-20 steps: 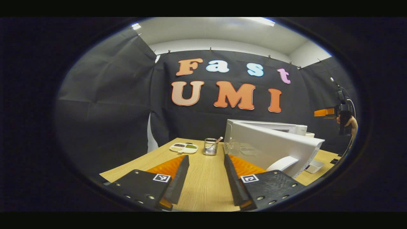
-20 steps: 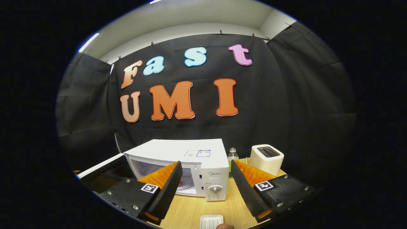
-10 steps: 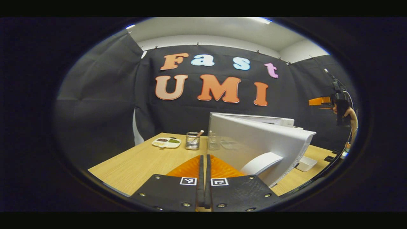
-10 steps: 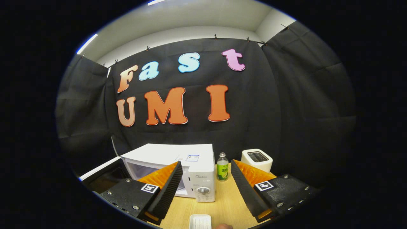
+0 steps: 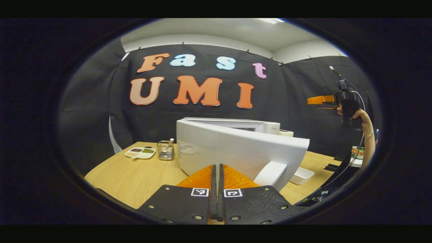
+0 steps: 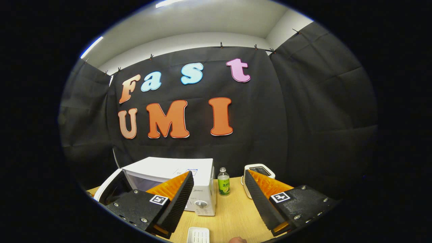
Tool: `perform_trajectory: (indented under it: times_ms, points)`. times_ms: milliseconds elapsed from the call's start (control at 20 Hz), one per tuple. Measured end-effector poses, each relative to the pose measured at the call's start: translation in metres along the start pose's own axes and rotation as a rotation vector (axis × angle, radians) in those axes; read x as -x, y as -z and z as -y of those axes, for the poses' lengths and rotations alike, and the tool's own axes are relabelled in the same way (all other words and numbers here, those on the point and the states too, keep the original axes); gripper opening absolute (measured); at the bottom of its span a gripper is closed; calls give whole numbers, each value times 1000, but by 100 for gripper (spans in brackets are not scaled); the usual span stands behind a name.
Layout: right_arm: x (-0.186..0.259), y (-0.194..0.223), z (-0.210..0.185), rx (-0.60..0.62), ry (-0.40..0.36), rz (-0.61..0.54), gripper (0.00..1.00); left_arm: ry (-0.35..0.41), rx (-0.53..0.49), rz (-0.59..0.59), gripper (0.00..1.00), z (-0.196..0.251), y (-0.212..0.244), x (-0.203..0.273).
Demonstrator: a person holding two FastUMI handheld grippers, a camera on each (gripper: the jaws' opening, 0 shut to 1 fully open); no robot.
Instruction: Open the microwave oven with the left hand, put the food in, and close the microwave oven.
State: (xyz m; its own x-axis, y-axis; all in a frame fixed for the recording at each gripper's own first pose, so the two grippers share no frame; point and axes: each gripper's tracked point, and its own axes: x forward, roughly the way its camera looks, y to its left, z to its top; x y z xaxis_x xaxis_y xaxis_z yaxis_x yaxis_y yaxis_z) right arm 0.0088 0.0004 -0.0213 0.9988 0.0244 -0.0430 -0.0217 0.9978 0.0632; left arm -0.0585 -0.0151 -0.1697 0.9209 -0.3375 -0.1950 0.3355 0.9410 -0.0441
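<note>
With the left tongs (image 5: 216, 189) clenched empty at lower centre, press their tips flat against the half-open microwave door (image 5: 243, 153), swinging it steadily shut, while the right tongs (image 6: 219, 199) stay released.

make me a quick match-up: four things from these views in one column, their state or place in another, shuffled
Things:
1. microwave door
2. left gripper
3. right gripper
4. bottle

States or places:
A. shut, holding nothing
B. between microwave and toaster
C. swung partly open
D. open, holding nothing

Pairs: 1-C, 2-A, 3-D, 4-B
</note>
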Motion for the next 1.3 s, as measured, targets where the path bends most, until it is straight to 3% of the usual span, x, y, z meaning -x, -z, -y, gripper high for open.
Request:
perform_trajectory:
  times_ms: [350, 750, 1300]
  points:
    - [11, -14, 33, 4, 36, 22, 94, 77, 9, 11, 1, 45, -12, -47]
    - [22, -14, 60, 24, 65, 20, 94, 92, 13, 16, 1, 86, -32, -124]
    - [32, -15, 91, 41, 119, 13, 94, -34, 16, -11, 1, 97, -19, -222]
